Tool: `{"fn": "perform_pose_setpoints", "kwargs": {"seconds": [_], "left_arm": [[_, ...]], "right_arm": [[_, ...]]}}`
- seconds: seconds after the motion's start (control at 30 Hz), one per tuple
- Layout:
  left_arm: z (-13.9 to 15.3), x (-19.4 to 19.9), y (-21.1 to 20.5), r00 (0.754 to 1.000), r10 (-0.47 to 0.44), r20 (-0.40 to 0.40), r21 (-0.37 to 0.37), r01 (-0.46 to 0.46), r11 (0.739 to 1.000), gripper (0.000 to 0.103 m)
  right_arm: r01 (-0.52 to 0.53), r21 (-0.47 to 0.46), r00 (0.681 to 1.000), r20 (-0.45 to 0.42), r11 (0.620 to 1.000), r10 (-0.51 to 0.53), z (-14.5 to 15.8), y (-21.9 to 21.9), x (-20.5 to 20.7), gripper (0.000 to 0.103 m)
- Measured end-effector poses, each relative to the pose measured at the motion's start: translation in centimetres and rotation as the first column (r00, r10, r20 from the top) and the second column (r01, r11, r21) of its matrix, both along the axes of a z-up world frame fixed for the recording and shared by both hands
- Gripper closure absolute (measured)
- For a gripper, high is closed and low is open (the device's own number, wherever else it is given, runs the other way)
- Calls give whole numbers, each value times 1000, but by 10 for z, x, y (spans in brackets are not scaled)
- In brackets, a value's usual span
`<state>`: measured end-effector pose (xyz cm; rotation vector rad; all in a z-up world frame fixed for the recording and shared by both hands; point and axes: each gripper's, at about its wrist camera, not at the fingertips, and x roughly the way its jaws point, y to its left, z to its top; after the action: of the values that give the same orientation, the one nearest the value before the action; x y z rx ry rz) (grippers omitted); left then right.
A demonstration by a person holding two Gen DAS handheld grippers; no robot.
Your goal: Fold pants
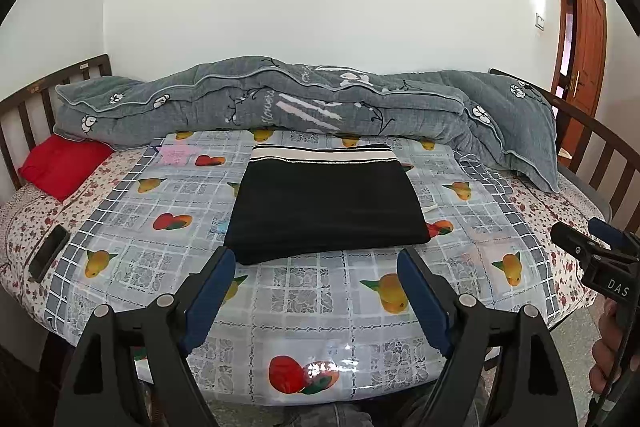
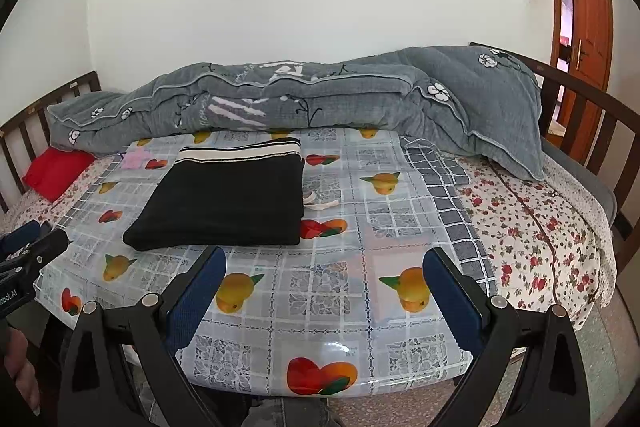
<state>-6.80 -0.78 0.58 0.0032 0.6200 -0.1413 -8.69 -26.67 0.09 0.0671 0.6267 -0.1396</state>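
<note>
Black pants (image 1: 326, 201) lie folded into a flat rectangle on the fruit-patterned plastic sheet (image 1: 304, 307) of the bed, their black-and-white striped waistband at the far edge. The right wrist view shows the same pants (image 2: 226, 203) left of centre. My left gripper (image 1: 316, 259) hovers open just in front of the pants' near edge, nothing between its blue pads. My right gripper (image 2: 324, 259) is open too, over bare sheet to the right of the pants, holding nothing. Each gripper shows at the edge of the other's view, the right gripper (image 1: 592, 251) and the left gripper (image 2: 28, 247).
A rolled grey quilt (image 1: 304, 107) lies along the far side against the wall. A red cushion (image 1: 64, 163) and a dark phone (image 1: 48, 253) sit at the left. Wooden bed rails (image 2: 588, 115) bound both ends. A small white scrap (image 2: 322, 203) lies right of the pants. A brown door (image 2: 584, 7) stands at the right.
</note>
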Motion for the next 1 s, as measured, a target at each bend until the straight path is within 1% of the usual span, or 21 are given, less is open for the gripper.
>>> {"fn": "perform_pose_setpoints", "kwargs": {"seconds": [0.6, 1.0], "left_arm": [[0, 0, 0, 1000, 0, -2, 7, 0, 1000, 20], [2, 1, 5, 1000, -4, 1, -1, 4, 1000, 20]], "right_arm": [[5, 9, 1000, 2, 1000, -5, 2, -1, 0, 5], [3, 5, 1000, 18, 1000, -3, 5, 7, -1, 5]]}}
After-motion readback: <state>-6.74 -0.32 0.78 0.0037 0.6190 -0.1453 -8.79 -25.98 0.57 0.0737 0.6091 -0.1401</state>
